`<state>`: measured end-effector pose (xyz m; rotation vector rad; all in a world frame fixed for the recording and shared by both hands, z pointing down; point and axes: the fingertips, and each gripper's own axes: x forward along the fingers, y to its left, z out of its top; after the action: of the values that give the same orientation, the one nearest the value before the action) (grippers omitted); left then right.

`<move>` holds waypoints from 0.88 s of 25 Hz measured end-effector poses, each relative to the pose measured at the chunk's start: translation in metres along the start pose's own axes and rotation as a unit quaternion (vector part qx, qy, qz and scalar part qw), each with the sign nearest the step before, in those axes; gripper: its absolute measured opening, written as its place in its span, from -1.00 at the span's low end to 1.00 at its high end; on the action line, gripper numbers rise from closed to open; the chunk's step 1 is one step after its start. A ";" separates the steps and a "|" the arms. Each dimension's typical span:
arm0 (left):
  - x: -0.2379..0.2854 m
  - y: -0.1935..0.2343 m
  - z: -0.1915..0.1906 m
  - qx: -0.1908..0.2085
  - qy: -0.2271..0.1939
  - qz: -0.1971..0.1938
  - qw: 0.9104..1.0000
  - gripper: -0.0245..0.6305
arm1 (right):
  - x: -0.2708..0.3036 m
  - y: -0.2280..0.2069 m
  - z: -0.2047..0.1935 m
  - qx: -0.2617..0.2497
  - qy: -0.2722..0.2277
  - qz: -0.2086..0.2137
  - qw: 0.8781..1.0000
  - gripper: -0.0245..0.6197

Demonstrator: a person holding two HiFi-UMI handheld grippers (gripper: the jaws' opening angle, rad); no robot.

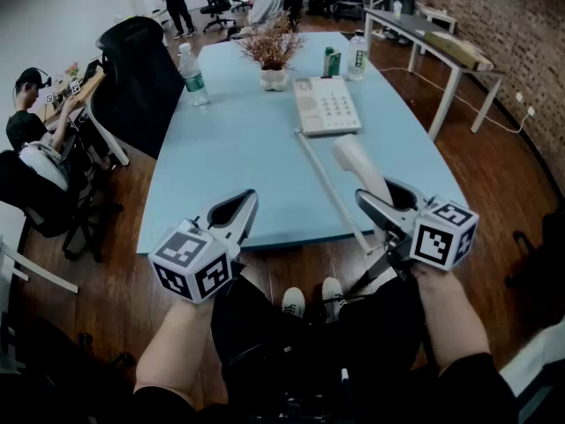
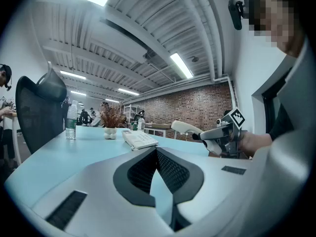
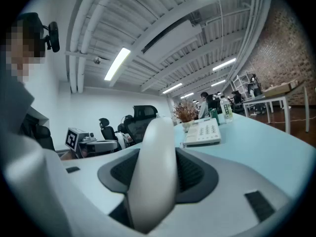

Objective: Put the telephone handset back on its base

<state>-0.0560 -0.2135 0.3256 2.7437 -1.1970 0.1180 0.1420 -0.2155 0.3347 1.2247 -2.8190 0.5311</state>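
The cream telephone base (image 1: 327, 104) lies at the far middle of the light-blue table (image 1: 229, 157), its cradle side bare. My right gripper (image 1: 381, 200) is shut on the cream handset (image 1: 357, 162) and holds it above the table's near right edge, one end pointing toward the base. In the right gripper view the handset (image 3: 154, 172) fills the space between the jaws, with the base (image 3: 203, 134) ahead. A coiled cord (image 1: 325, 184) runs from the base to the front edge. My left gripper (image 1: 247, 200) hovers at the front edge, shut and holding nothing.
A vase of dried flowers (image 1: 271, 56), a water bottle (image 1: 192, 76), a green can (image 1: 332, 62) and a second bottle (image 1: 357, 54) stand at the table's far end. A black office chair (image 1: 137, 64) stands at the left edge. A person (image 1: 31, 122) sits further left.
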 end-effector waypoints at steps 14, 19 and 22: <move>-0.001 0.004 0.004 0.016 0.000 0.011 1.000 -0.94 | 0.039 -0.008 0.042 -0.007 -0.008 -0.012 1.000 -0.19; -0.001 0.009 0.002 0.016 0.002 0.015 1.000 -0.94 | 0.096 -0.031 0.070 -0.015 0.022 -0.037 0.999 -0.19; -0.001 0.013 0.003 0.015 0.000 0.018 1.000 -0.94 | 0.138 -0.055 0.079 -0.017 0.049 -0.069 0.996 -0.19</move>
<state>-0.0661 -0.2226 0.3239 2.7481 -1.2551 0.1425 0.0949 -0.3721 0.2982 1.3358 -2.6275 0.5202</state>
